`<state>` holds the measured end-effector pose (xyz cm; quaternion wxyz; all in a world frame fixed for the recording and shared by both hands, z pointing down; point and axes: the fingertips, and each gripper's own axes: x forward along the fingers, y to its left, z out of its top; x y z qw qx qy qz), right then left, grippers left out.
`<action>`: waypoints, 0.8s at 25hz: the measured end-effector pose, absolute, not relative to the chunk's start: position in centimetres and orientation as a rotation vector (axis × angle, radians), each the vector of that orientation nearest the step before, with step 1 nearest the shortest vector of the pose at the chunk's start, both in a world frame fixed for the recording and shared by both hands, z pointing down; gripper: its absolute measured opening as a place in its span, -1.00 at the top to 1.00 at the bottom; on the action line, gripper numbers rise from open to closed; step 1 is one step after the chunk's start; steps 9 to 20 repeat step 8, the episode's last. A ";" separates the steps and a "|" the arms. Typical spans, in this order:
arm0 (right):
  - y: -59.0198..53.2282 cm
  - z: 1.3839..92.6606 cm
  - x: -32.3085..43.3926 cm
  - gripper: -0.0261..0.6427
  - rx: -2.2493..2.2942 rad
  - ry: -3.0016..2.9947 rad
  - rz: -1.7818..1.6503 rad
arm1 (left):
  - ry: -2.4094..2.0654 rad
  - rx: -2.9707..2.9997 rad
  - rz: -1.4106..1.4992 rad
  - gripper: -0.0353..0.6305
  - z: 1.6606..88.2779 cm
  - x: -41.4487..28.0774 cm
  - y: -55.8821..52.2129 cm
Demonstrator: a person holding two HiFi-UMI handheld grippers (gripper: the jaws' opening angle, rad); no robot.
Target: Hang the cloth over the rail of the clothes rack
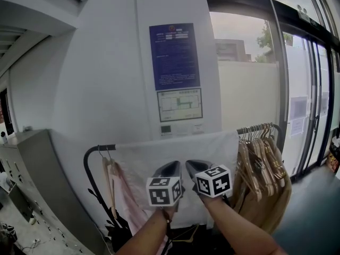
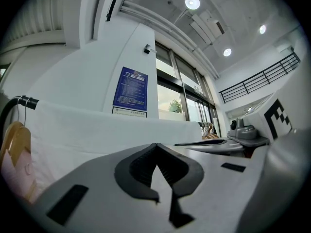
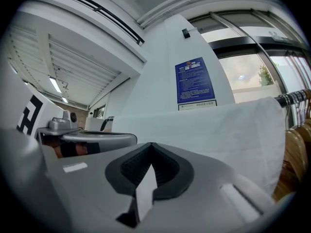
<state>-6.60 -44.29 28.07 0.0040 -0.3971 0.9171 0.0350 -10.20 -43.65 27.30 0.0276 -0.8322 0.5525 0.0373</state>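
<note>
A white wall (image 1: pixel 106 89) fills the left and centre of the head view, w/ glass doors (image 1: pixel 308 100) down the right edge. Below centre the clothes rack is seen, its black rail (image 1: pixel 98 148) showing at left centre and again right of centre. The cloth (image 1: pixel 143 158), white, is already draped over that rail in the lower middle of the frame, so the hang itself is judged done. What is left is prob. only letting go or pulling back, and maybe evening the drop. The cloth's long axis is laid along the rail, left to right across the frame and slightly higher at the right. Its top fold sits on the rail and its faces hang straight down. Wooden hangers (image 1: pixel 260 153) are bunched at lower right, and a pink garment (image 1: pixel 125 195) hangs at lower left. A blue poster (image 1: pixel 175 54) is fixed on the wall at upper centre. At lower centre the left gripper (image 1: pixel 172 169) and right gripper (image 1: pixel 195 166) are held side by side in front of the cloth, each w/ pads pressed together. No fold is clearly nipped in either gripper view; the white seen past the pads is taken to be cloth beyond.
</note>
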 end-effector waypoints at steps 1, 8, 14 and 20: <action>-44.4 28.1 -6.6 0.92 -1.244 2.873 0.111 | 1.707 -2.571 0.115 0.88 27.3 -10.2 -43.8; -44.9 28.2 -6.7 0.92 -1.242 2.870 0.112 | 1.701 -2.585 0.117 0.88 27.6 -10.3 -44.6; -44.9 28.2 -6.7 0.92 -1.242 2.870 0.112 | 1.701 -2.585 0.117 0.88 27.6 -10.3 -44.6; -44.9 28.2 -6.7 0.92 -1.242 2.870 0.112 | 1.701 -2.585 0.117 0.88 27.6 -10.3 -44.6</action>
